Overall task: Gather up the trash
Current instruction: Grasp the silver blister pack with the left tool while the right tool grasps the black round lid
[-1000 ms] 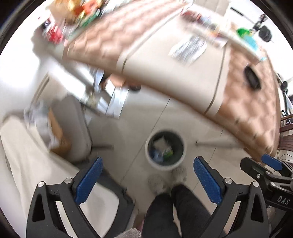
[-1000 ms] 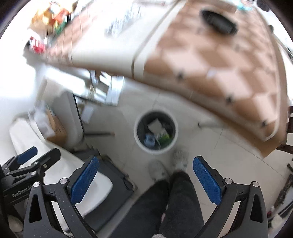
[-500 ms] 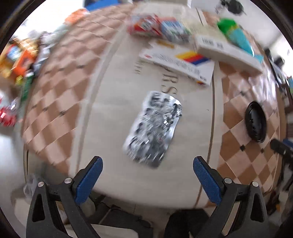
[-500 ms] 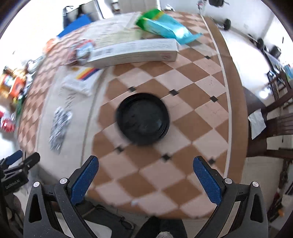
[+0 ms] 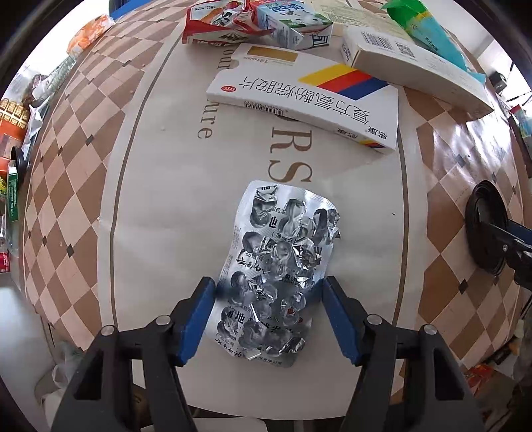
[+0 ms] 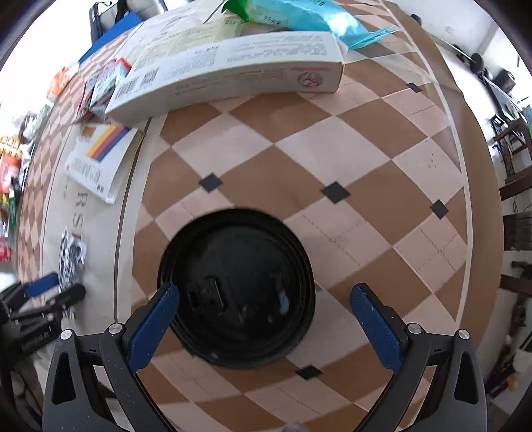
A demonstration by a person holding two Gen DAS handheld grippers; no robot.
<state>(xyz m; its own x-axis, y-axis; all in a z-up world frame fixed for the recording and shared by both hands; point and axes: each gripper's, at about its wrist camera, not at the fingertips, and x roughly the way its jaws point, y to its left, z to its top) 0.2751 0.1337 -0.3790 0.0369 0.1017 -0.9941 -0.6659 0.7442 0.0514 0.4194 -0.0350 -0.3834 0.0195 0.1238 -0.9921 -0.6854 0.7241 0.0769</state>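
The near edge of the surface (image 5: 79,252) curves just below both tools, with bare checkered cloth to the right of the black lid (image 6: 237,289) and a clear beige strip to the left of the blister pack (image 5: 279,272). Farther back it is crowded: a white medicine box (image 5: 309,96) with red, yellow and blue stripes, a long white carton (image 6: 226,73), a turquoise bag (image 6: 309,16) and crumpled milk cartons (image 5: 259,20).

A second ago both cameras looked down at a bin on the floor; now both look straight down on the surface.

The left hand-held gripper (image 5: 269,315) has just been closing, and its blue pads sit at the two long edges of the blister pack, which lies between them; whether they already press it cannot be told. The pack is silver foil, torn open at every pocket, lying flat near the front edge.

The right hand-held gripper (image 6: 266,322) stands wide apart over the round black lid, left pad above its rim, right pad clear of it.
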